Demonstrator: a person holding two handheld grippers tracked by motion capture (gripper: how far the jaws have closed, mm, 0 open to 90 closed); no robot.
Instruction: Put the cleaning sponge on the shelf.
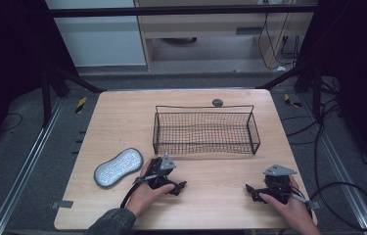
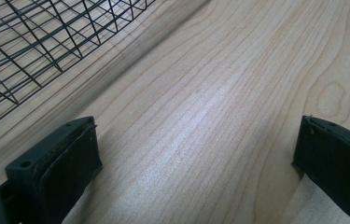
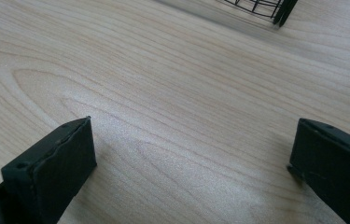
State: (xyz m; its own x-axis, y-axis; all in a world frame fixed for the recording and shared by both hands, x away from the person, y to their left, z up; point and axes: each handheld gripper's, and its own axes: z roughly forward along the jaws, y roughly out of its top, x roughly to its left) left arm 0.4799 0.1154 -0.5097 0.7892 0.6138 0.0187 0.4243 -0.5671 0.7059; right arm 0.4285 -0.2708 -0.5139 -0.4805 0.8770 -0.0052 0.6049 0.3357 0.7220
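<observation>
A black wire basket stands on the far half of the wooden table, with nothing in it that I can see. A grey oblong pad with a sparkly top lies at the table's left. My left gripper rests low on the table just right of the pad, open, jaws wide apart over bare wood. The basket's mesh fills the upper left of the left gripper view. My right gripper rests near the front right, also open, with bare wood between its jaws.
A small dark round knob sits at the table's far edge behind the basket. A basket corner shows at the top of the right gripper view. Cables trail on the floor to the right. Dark frame legs flank the table.
</observation>
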